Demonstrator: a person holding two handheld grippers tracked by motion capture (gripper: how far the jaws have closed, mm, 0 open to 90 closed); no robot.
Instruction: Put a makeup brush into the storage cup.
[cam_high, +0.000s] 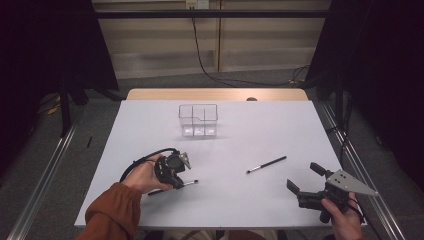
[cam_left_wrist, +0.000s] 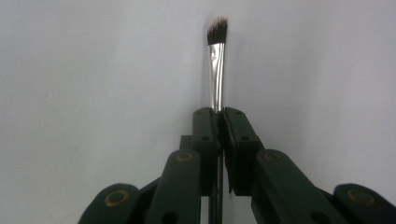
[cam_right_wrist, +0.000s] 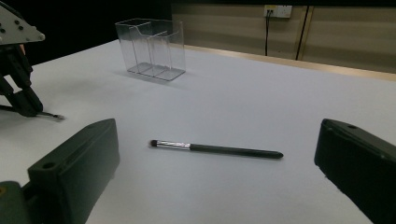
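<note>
At the near left of the desk (cam_high: 150, 125) we see the left gripper (cam_high: 177, 181) tipped down onto a small makeup brush (cam_high: 189, 183), its fingers (cam_left_wrist: 205, 135) pressed together on the brush's handle. In the left gripper view the silver ferrule rises straight out from between the closed fingertips, and the dark, slanted bristle tuft sits at the far end over the pale desk surface. From the high view, the brush lies flat on the desk, its thin handle running out toward the person's orange sleeve (cam_high: 112, 212) and its tip pointing to the right of the gripper. A black cable loops from the gripper back over the person's left hand.

The right gripper (cam_high: 302, 176) is held low at the near right corner of the desk, with its fingers (cam_right_wrist: 79, 158) spread wide apart and holding nothing. Its grey three-cornered plate points toward the desk's right edge. Between its two fingers, in the right gripper view, we see a second brush (cam_right_wrist: 217, 149) lying flat on the desk some way ahead, bristles toward the left gripper and black handle trailing the other way. In the high view this second brush lies between the two grippers, nearer the right one.

Toward the far middle of the desk stands a clear plastic organizer (cam_high: 198, 120) with compartments, upright and well apart from both brushes.
</note>
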